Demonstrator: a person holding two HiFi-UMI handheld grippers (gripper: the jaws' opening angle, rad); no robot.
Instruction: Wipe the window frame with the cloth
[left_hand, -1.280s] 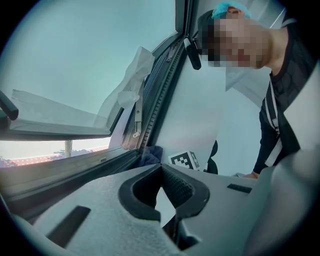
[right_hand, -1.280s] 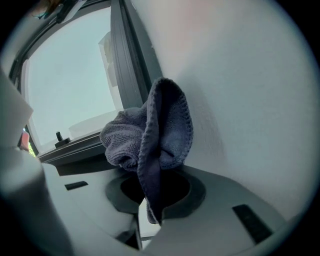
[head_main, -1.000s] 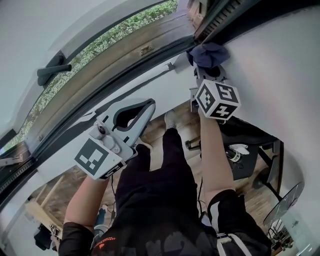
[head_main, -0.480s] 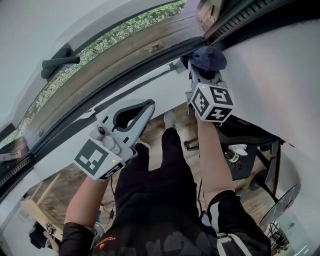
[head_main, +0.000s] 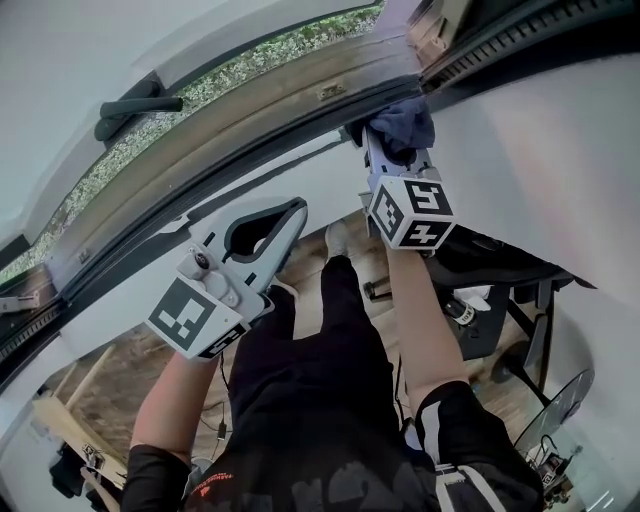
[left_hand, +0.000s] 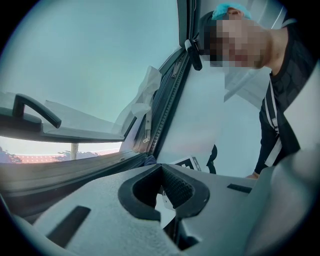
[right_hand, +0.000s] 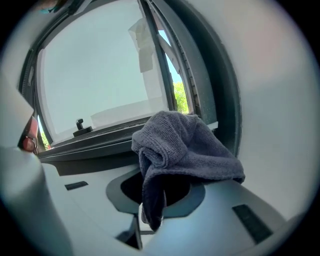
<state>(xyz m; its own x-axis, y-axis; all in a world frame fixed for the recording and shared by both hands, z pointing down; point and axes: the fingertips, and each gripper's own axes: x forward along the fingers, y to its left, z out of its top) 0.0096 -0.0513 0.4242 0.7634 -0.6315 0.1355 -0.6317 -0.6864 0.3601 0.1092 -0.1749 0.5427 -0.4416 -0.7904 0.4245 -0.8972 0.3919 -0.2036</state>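
Right gripper (right_hand: 159, 202) jaws clamp cloth (right_hand: 186, 145), bunched ahead against frame (head_main: 262, 118); advise steady, even pressure. Left gripper (left_hand: 168, 201) jaws closed, empty.

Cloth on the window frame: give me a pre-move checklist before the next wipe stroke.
1. Cloth gripped by right gripper: ok, shut on it.
2. Cloth pressed on window frame: cannot tell; it sits at the frame's right corner, but the contact is hidden.
3. Cloth tidy: not ok, a fold hangs down between the fingers.
4. Left gripper clear of the stroke: ok, shut, empty, below the frame.
5. Window handle out of the way: ok, far left.
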